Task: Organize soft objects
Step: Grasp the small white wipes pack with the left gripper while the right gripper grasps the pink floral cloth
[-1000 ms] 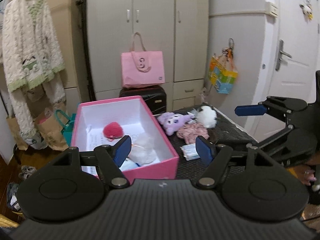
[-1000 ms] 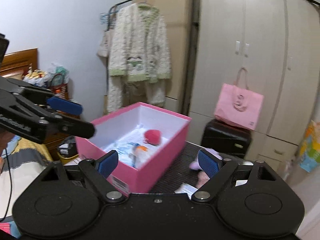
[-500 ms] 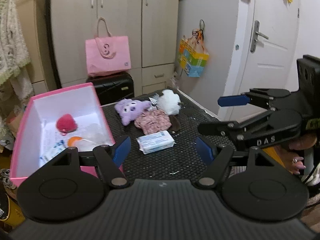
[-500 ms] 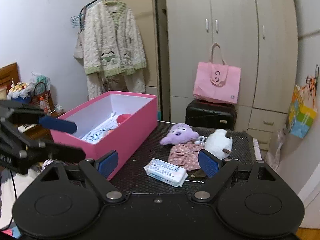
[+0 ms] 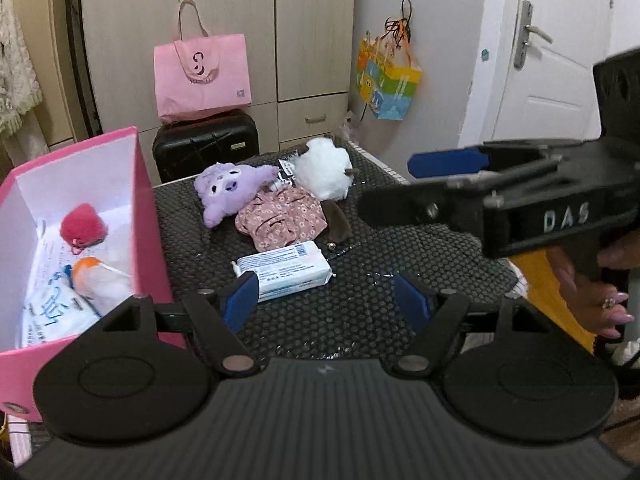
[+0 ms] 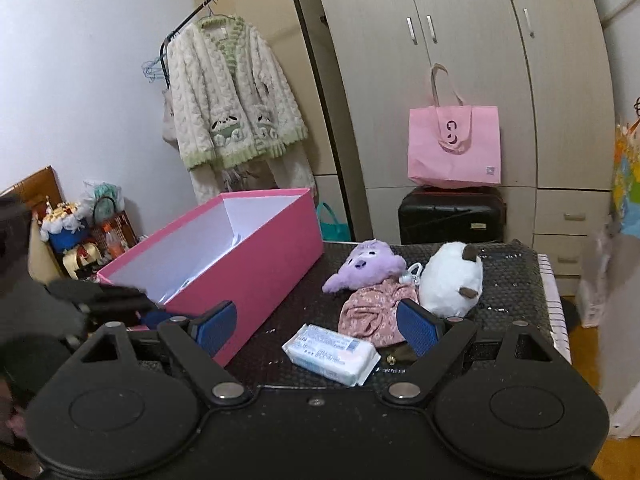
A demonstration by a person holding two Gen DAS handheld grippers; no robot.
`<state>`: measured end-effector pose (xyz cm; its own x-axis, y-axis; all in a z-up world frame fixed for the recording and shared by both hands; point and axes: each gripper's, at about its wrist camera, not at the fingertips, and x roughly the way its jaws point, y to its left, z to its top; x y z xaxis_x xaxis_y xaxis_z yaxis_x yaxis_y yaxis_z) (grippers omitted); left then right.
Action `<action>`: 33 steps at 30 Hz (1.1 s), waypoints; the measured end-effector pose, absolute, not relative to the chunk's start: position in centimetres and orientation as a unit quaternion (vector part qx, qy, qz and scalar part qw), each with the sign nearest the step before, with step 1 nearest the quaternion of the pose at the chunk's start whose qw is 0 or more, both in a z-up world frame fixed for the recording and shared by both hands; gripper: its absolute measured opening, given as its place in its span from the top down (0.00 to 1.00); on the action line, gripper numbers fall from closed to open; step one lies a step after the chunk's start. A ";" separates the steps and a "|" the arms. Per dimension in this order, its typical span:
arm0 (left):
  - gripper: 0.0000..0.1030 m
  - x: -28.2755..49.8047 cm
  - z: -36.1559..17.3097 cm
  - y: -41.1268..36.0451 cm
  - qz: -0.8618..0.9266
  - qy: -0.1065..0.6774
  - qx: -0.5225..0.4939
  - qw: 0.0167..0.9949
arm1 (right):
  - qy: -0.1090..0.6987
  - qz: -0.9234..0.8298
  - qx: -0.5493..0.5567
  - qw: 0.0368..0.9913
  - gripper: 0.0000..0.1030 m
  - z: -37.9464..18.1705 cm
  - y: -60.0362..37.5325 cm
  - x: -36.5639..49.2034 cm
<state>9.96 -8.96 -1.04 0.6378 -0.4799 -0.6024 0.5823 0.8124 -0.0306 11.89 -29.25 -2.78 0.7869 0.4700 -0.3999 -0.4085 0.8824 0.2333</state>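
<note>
A pink box [image 5: 142, 216] [image 6: 256, 264] stands at the table's left, holding a red pompom [image 5: 82, 226] and white soft packs [image 5: 52, 304]. On the black mat lie a purple plush [image 5: 230, 192] [image 6: 366, 266], a white plush [image 5: 326, 168] [image 6: 450, 284], a pink floral cloth [image 5: 282, 218] [image 6: 368, 314] and a tissue pack [image 5: 286, 270] [image 6: 332, 354]. My left gripper [image 5: 326, 306] is open and empty, just short of the tissue pack. My right gripper [image 6: 316, 326] is open and empty over the tissue pack; it also shows in the left wrist view [image 5: 448, 176].
A black suitcase [image 5: 206, 148] with a pink tote bag [image 5: 202, 76] stands behind the table by the wardrobe. A cardigan [image 6: 232, 96] hangs on a rack at left. A colourful bag [image 5: 388, 80] hangs by the white door [image 5: 552, 48].
Both grippers have swung right from the pink box toward the soft items on the mat and moved closer to the tissue pack. Both stay open.
</note>
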 end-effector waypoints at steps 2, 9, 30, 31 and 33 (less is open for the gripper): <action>0.28 10.2 -1.8 -9.8 -0.277 0.292 0.096 0.910 | 0.229 0.239 0.069 0.941 0.12 -3.2 -29.6 12.9; 0.22 11.6 -3.9 -11.4 -0.213 0.256 0.123 0.935 | 0.241 0.249 0.061 0.936 0.12 -4.9 -30.2 16.5; 0.12 16.2 -8.5 -14.8 -0.152 0.293 0.107 0.938 | 0.325 0.293 -0.014 0.899 0.12 -8.8 -27.6 27.3; 0.12 16.3 -8.7 -14.8 -0.147 0.292 0.106 0.939 | 0.330 0.288 -0.016 0.899 0.12 -9.1 -27.5 27.4; 0.12 16.5 -9.0 -14.9 -0.150 0.294 0.106 0.938 | 0.338 0.283 -0.015 0.897 0.11 -9.4 -27.3 27.6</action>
